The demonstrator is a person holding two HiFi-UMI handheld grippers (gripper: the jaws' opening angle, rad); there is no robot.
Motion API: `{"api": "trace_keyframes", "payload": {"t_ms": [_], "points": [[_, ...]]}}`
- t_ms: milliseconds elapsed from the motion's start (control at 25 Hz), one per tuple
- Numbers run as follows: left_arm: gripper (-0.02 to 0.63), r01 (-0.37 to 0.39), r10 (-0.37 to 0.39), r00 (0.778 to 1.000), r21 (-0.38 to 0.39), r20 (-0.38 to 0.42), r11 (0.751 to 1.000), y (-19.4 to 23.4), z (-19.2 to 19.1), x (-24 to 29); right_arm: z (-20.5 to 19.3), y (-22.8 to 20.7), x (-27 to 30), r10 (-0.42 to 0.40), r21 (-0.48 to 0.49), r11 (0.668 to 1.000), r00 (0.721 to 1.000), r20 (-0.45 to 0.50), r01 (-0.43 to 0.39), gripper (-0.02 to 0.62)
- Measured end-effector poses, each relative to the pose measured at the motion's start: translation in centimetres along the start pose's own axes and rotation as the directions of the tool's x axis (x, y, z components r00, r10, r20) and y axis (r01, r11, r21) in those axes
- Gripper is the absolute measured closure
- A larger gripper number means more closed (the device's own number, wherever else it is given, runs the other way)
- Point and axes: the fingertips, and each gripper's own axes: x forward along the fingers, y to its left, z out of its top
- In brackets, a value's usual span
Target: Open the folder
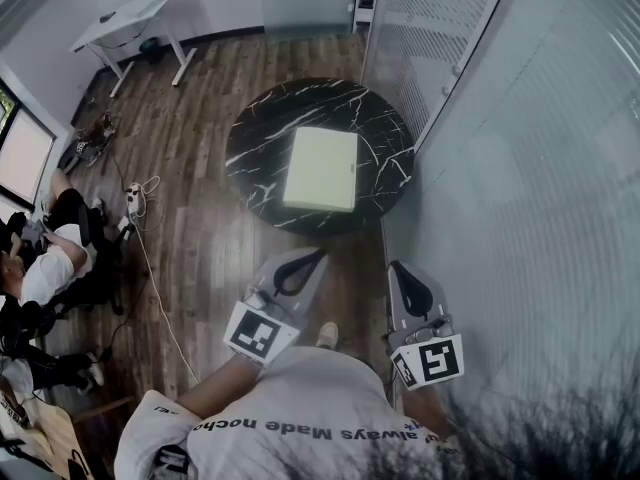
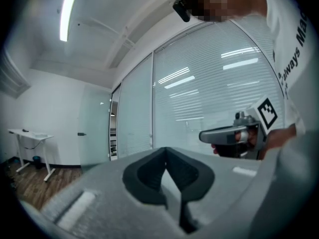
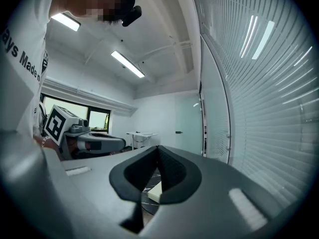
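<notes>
Nearest, before a white T-shirt [image 1: 300, 408]: left gripper [image 1: 318, 255] and right gripper [image 1: 399, 268], side by side, apart, aimed level ahead. Both pinched shut tip to tip, nothing between. Beyond, on wood floor [image 1: 200, 238], a round black marble table [image 1: 260, 128]. Flat near its middle, closed and untouched: pale yellow folder [image 1: 322, 168], well clear of both tips. Seen too through the right gripper's closed loop. Rightward, a glass wall [image 1: 500, 118] with blinds; far left, a white desk [image 1: 130, 18]
</notes>
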Motion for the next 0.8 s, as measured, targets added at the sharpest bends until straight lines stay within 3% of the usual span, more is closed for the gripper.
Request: {"api": "trace_keyframes", "payload": {"t_ms": [320, 800], "points": [[0.603, -0.017, 0.017, 1.0, 0.012, -0.011, 1.0, -2.0, -0.1, 2.2, -0.6, -2.6, -1.1, 0.023, 0.015, 1.0, 1.0, 0.0, -0.023, 0.596], [0.603, -0.055, 0.055, 0.998, 0.004, -0.036, 0.998, -2.4, -1.3, 2.2, -2.0, -3.0, -1.6, 0.05, 0.041, 0.998, 0.999, -0.022, -0.049, 0.597]]}}
